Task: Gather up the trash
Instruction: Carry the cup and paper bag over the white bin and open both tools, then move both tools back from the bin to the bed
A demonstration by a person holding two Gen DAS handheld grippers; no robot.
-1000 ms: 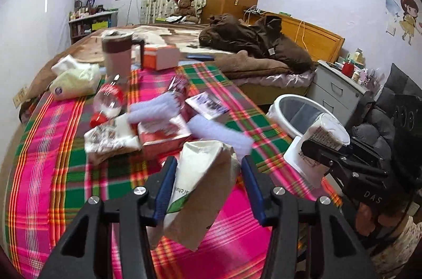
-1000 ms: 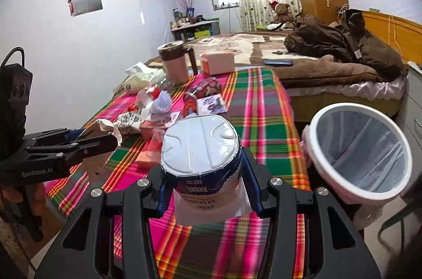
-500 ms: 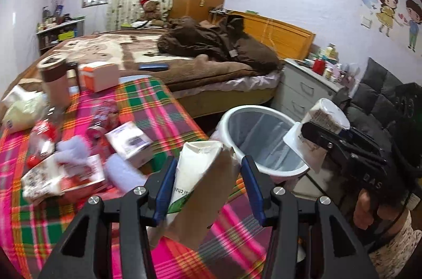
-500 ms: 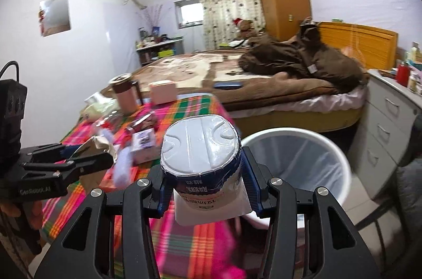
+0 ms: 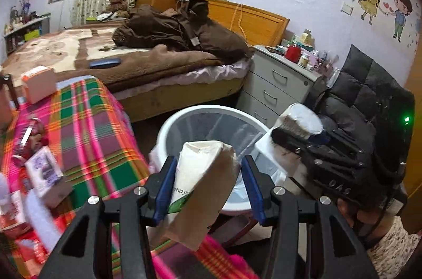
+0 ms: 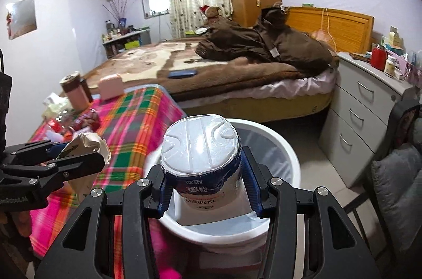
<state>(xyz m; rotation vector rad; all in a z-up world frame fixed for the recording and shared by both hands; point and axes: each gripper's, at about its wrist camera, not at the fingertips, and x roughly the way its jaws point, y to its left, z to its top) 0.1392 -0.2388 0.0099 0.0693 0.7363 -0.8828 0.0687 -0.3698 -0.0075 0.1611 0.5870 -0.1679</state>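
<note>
Left gripper [image 5: 207, 185] clamps a crumpled paper carton [image 5: 201, 189], right gripper [image 6: 205, 186] a foil-lidded yogurt cup [image 6: 201, 160]; both pcs of trash held w/ jaws partway in, over the white bin [image 6: 287, 144] beside the plaid table [image 6: 137, 118].

Both grippers swing away from the plaid-clothed table [image 6: 137, 118] toward the white round plastic bin [image 6: 290, 155], which now sits directly beneath the white foil-lidded cup [image 6: 201, 144] and beside the crumpled paper carton [image 5: 203, 173].
</note>
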